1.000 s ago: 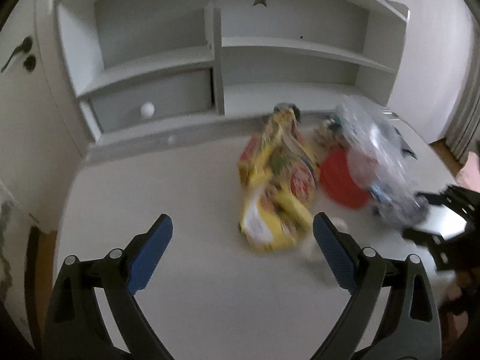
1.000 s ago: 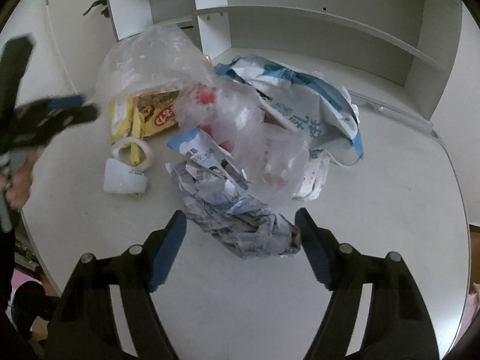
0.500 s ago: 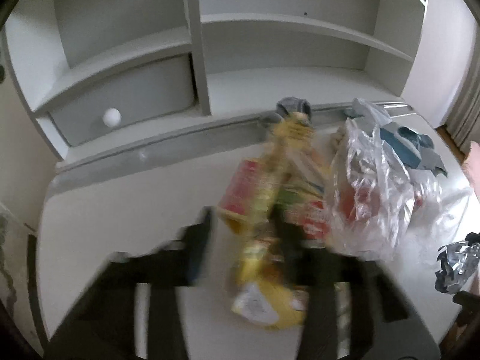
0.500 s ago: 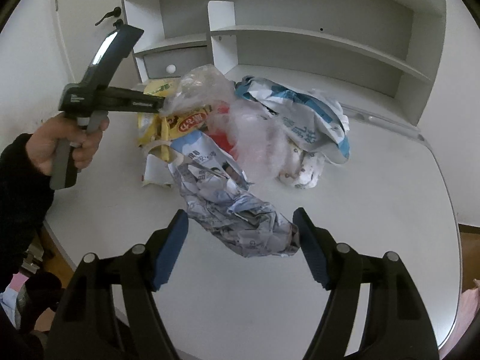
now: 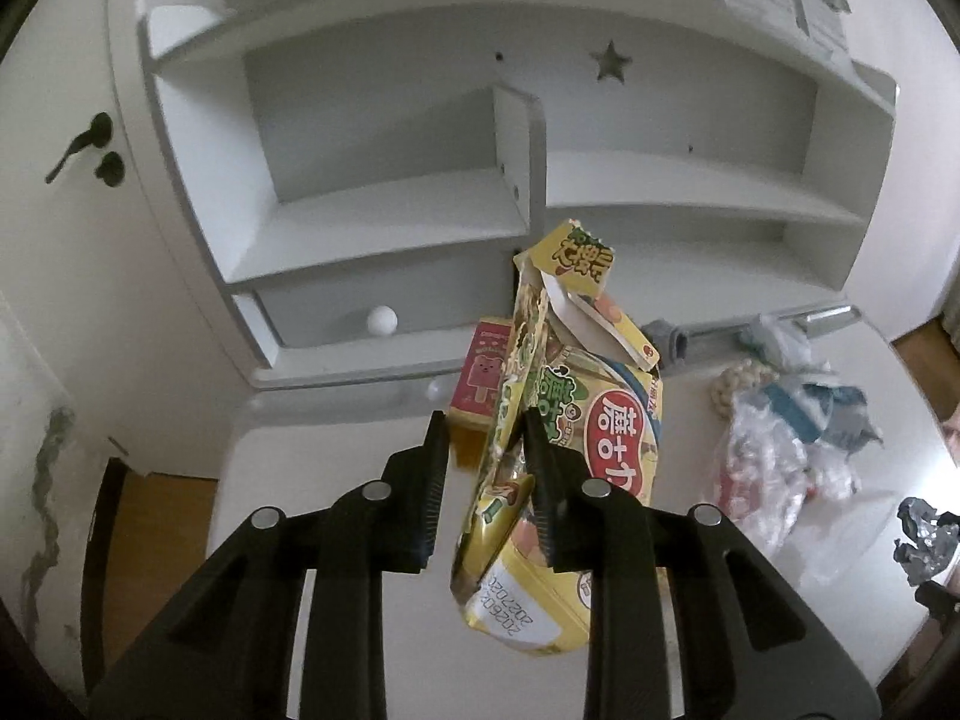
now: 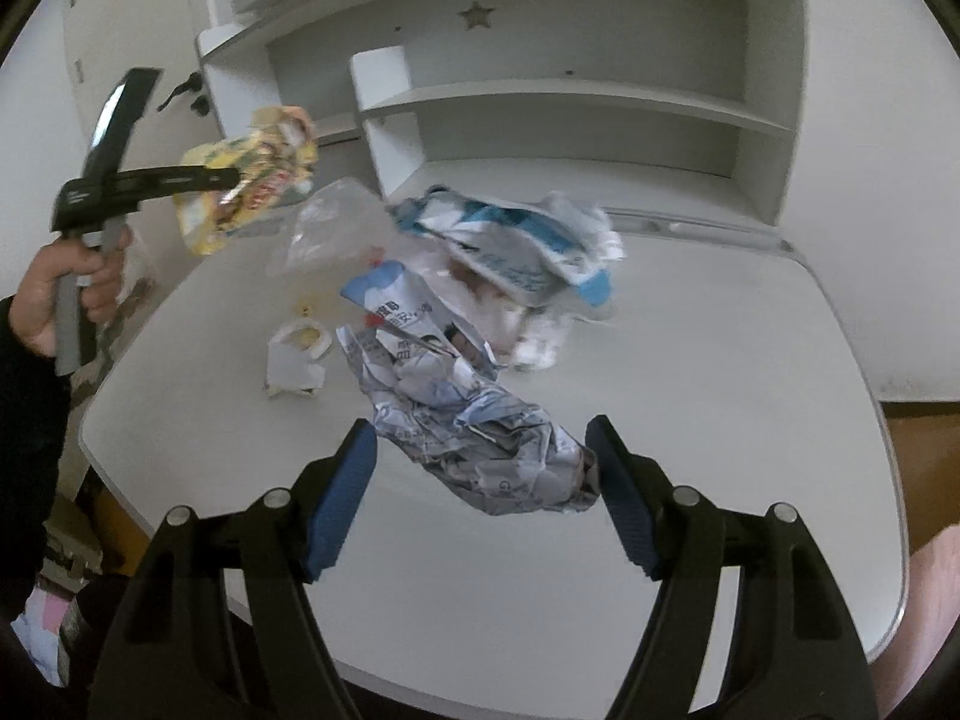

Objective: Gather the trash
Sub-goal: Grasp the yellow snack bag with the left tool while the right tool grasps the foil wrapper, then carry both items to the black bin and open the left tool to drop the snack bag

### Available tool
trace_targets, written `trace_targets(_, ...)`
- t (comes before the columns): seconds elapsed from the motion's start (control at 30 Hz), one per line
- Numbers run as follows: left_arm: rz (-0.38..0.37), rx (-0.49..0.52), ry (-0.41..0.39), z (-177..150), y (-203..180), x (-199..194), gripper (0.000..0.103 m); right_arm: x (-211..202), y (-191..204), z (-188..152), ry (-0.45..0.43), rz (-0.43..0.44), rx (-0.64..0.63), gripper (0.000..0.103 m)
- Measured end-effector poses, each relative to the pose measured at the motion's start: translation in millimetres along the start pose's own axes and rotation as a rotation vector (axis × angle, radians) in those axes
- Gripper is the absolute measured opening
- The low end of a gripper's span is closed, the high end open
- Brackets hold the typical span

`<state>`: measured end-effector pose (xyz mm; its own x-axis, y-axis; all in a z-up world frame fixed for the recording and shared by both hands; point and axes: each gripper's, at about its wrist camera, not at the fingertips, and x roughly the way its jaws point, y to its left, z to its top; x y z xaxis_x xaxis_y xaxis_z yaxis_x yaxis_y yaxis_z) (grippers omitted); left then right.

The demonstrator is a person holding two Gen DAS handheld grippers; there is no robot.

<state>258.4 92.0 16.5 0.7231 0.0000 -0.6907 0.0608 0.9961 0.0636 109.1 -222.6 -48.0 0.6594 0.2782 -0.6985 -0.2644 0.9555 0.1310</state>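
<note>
A yellow snack package (image 5: 600, 450) hangs above the white table (image 5: 336, 480). My left gripper (image 5: 485, 417) grips its folded edge, and its jaws are closing on it. The right wrist view shows the same package (image 6: 252, 198) in the air at the tips of the left gripper (image 6: 234, 177), with a person's hand (image 6: 54, 294) on the handle. My right gripper (image 6: 480, 422) is shut on a wide crumpled silver wrapper (image 6: 480, 438), which spans the gap between its blue pads just above the table (image 6: 720, 390). That wrapper (image 5: 924, 528) also shows at the right edge of the left wrist view.
A heap of trash lies mid-table: a clear plastic bag (image 6: 336, 228), a blue-and-white bag (image 6: 510, 240) and a torn white cup piece (image 6: 297, 354). A pink box (image 5: 483, 378) sits behind the yellow package. A white shelf unit (image 6: 570, 96) with a drawer knob (image 5: 382, 320) lines the back.
My left gripper went from wide open to closed on the yellow package and raised it off the table. My right gripper drew back and up with the silver wrapper.
</note>
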Motion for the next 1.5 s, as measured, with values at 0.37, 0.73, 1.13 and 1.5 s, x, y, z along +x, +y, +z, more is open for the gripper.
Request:
trace_targets(0.37,-0.315,0.216,-0.074,-20,-169,-66,0.025,-69,-108,-55,-0.035,-0.207,0.225,0.07)
trace_targets(0.73,-0.761,0.53,0.012,-96,-408,-106,0.025,-189,-248,-213,-0.038,-0.548,0.652,0.07)
trace_targets(1.13,-0.959,0.768,0.239,-233,-605,-93,0.025,-213,-327,-368,0.116,-0.731,1.036,0.07)
trace_targets(1.5,-0.849,0.774,0.445,-327,-688,12,0.025,-160,-363,-431,0.301,-0.677,1.129,0.07)
